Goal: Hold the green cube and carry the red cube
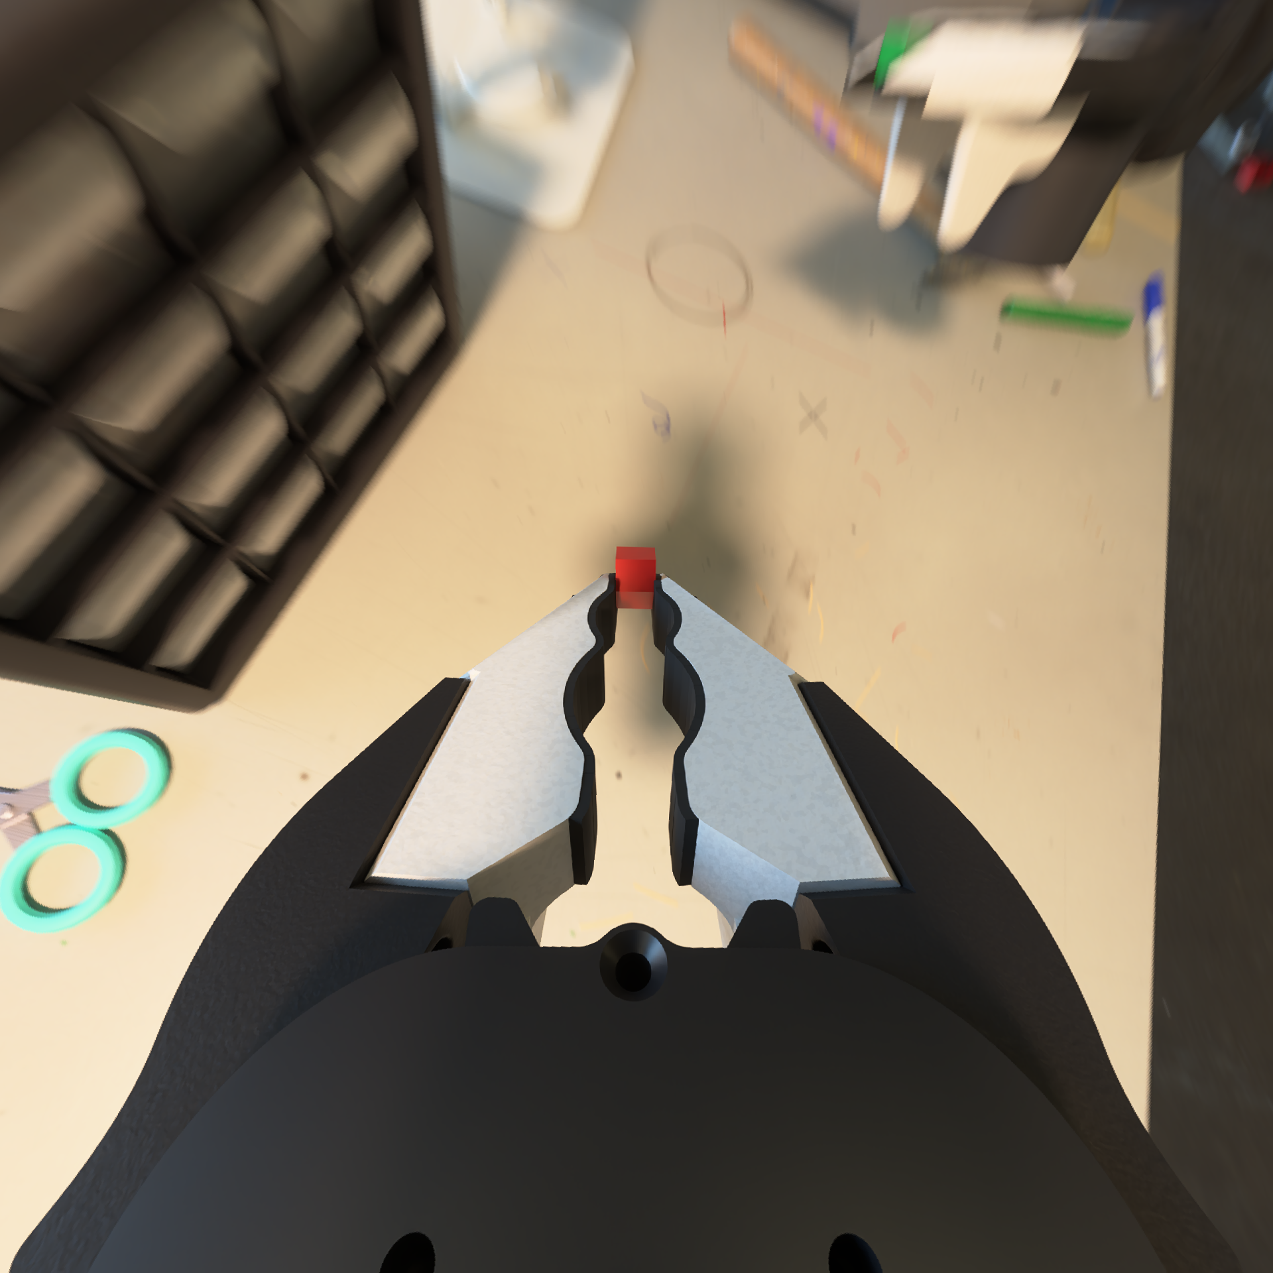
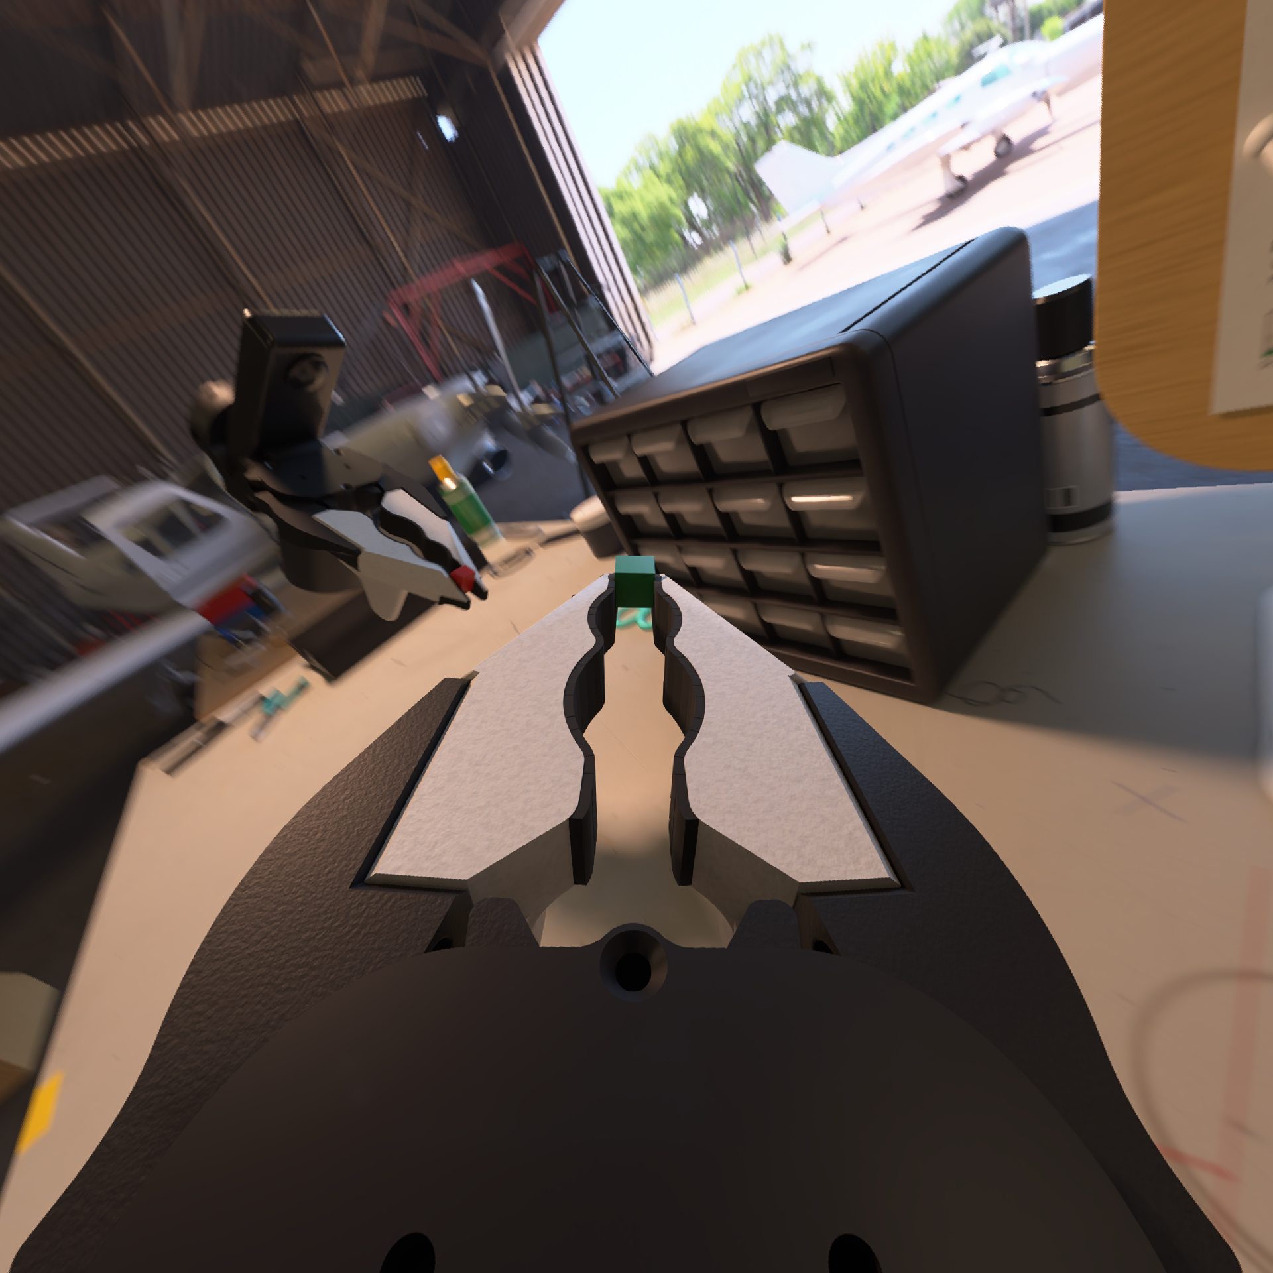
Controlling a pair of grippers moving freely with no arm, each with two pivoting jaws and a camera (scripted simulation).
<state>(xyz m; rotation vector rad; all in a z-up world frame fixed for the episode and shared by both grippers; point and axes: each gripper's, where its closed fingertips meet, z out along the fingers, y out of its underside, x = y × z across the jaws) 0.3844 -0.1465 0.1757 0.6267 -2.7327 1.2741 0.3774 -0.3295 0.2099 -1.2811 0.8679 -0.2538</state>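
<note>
My left gripper (image 1: 634, 594) is shut on a small red cube (image 1: 634, 575) at its fingertips and holds it above the beige table (image 1: 413, 689). My right gripper (image 2: 634, 594) is shut on a small green cube (image 2: 634, 582) at its fingertips, also above the table. In the right wrist view the left gripper (image 2: 465, 585) shows farther off at the left, raised, with the red cube (image 2: 463, 577) between its tips. In the left wrist view the right gripper (image 1: 926, 220) shows blurred at the top right, with the green cube (image 1: 895, 52) visible on it.
A dark drawer cabinet (image 1: 193, 358) stands at the left, and shows in the right wrist view (image 2: 826, 496) at the right. Teal-handled scissors (image 1: 76, 820) lie at the left edge. A green bar (image 1: 1064, 318) and a blue-capped marker (image 1: 1154, 330) lie at the right. A green bottle (image 2: 468, 503) stands beyond.
</note>
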